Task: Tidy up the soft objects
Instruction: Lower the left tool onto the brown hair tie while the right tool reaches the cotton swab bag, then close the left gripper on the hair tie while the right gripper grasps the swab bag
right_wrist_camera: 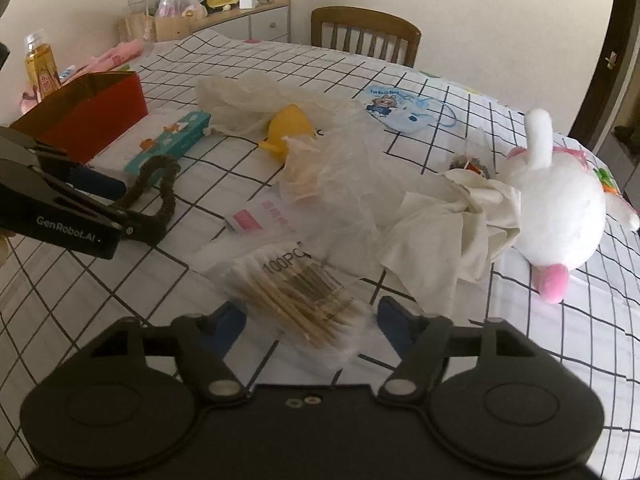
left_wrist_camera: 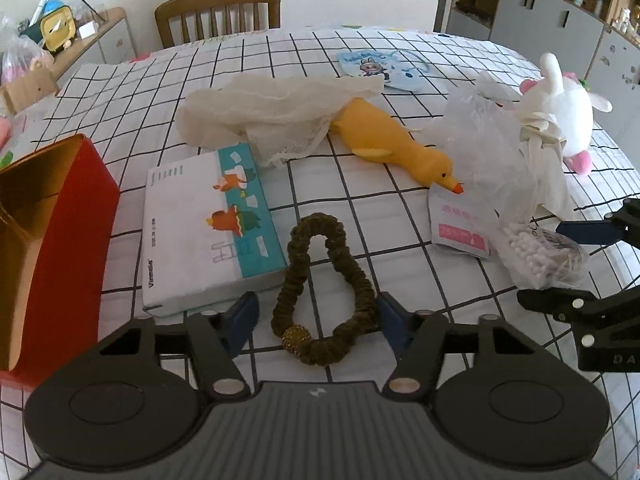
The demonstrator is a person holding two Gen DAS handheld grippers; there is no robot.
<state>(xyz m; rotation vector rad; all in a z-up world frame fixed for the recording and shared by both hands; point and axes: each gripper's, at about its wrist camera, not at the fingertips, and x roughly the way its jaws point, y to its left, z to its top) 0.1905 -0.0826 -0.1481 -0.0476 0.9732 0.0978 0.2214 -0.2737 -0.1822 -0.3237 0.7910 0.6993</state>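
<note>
Straddling the olive-brown scrunchie (left_wrist_camera: 320,288), the left gripper (left_wrist_camera: 316,320) stands on the table (left_wrist_camera: 360,208), which is covered with a white cloth with a black grid. Its right blue pad touches the scrunchie's side, while the left pad stands just clear, so the grip is not yet firm. Left of it lie a pack of tissues (left_wrist_camera: 208,232) and an open red box (left_wrist_camera: 52,240).

The right gripper (right_wrist_camera: 308,320) has its blue pads on either side of a clear bag of cotton swabs (right_wrist_camera: 296,288); whether the pads actually press on the bag I cannot tell.

Beyond lie a yellow rubber duck (left_wrist_camera: 396,148), partly under a white mesh cloth (left_wrist_camera: 272,112), a crumpled clear plastic bag (right_wrist_camera: 344,168), a pink-and-white sachet (left_wrist_camera: 460,228) at the duck's beak, a crumpled cream cloth (right_wrist_camera: 448,224) against a white-and-pink plush toy (right_wrist_camera: 560,208), and a blue cartoon face mask (right_wrist_camera: 396,108) farther back. A wooden chair (left_wrist_camera: 220,12) stands at the far edge.
</note>
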